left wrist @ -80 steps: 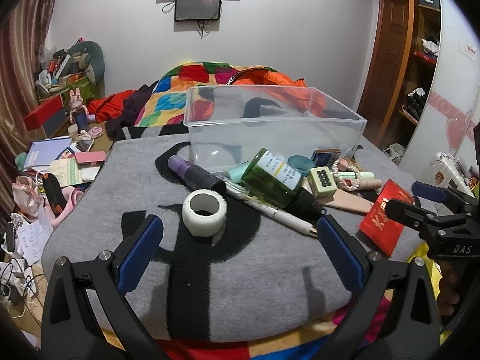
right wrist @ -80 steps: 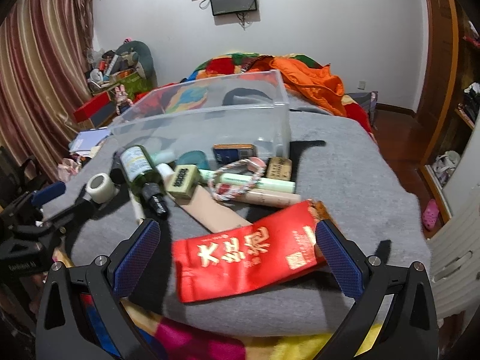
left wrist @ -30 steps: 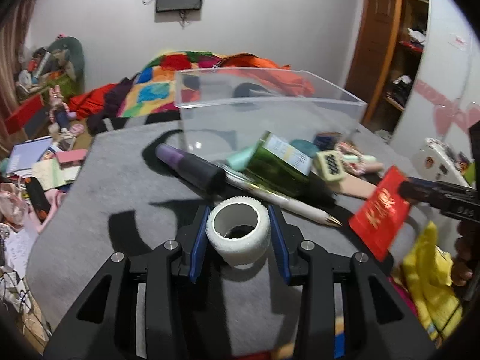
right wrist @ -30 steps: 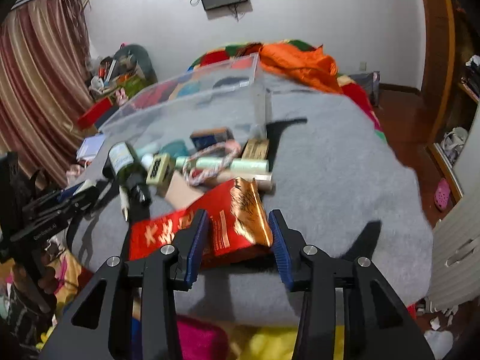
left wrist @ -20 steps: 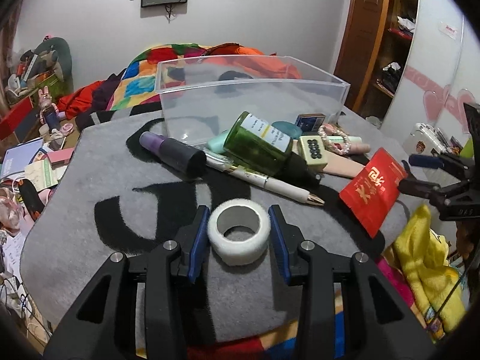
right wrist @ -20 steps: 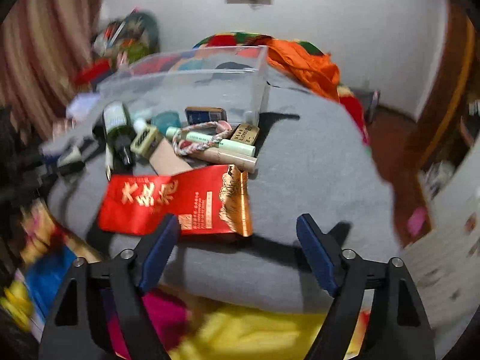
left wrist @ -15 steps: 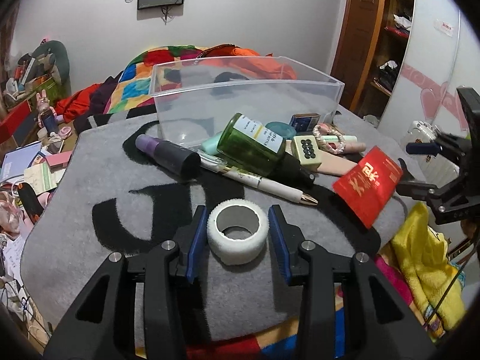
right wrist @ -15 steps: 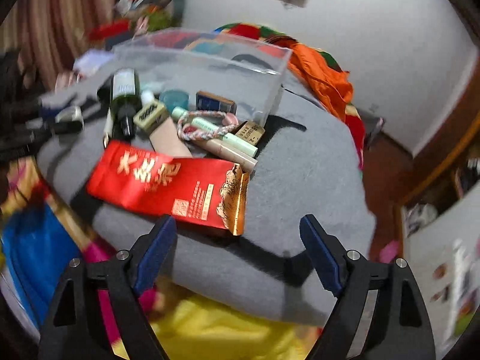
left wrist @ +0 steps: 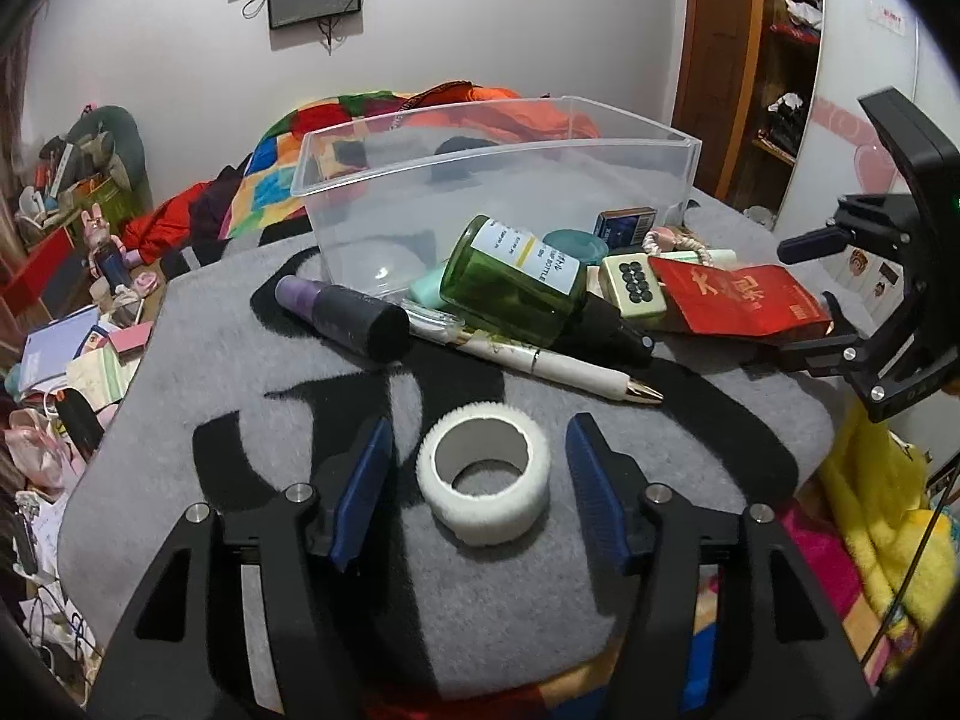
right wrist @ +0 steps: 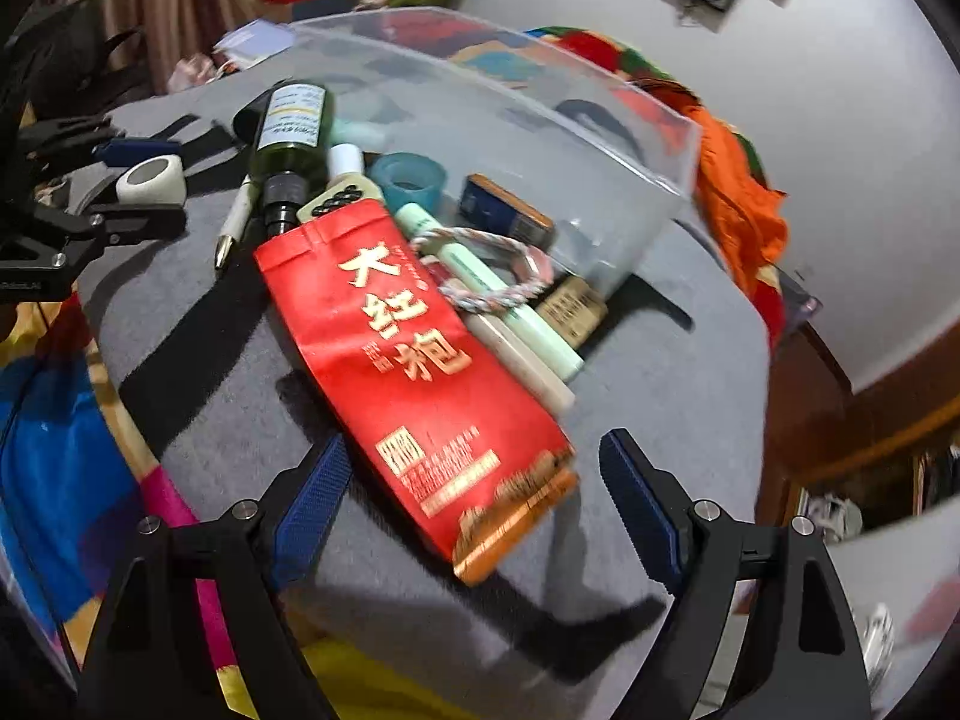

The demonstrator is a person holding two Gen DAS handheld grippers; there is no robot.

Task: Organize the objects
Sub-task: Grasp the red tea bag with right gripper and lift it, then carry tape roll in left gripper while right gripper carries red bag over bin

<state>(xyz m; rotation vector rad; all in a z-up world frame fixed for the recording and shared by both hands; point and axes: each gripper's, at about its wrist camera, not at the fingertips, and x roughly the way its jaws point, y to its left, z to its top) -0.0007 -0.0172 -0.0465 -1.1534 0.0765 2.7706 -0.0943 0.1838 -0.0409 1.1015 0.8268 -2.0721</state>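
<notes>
Left wrist: left claw angled down, straddling tape roll.

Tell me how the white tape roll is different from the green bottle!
The tape roll is white, a short ring with a hole through it; the green bottle is see-through glass with a label and black cap. The roll sits alone on the grey mat; the bottle lies on its side in the pile, over a pen. Both are round and outside the clear bin.
</notes>
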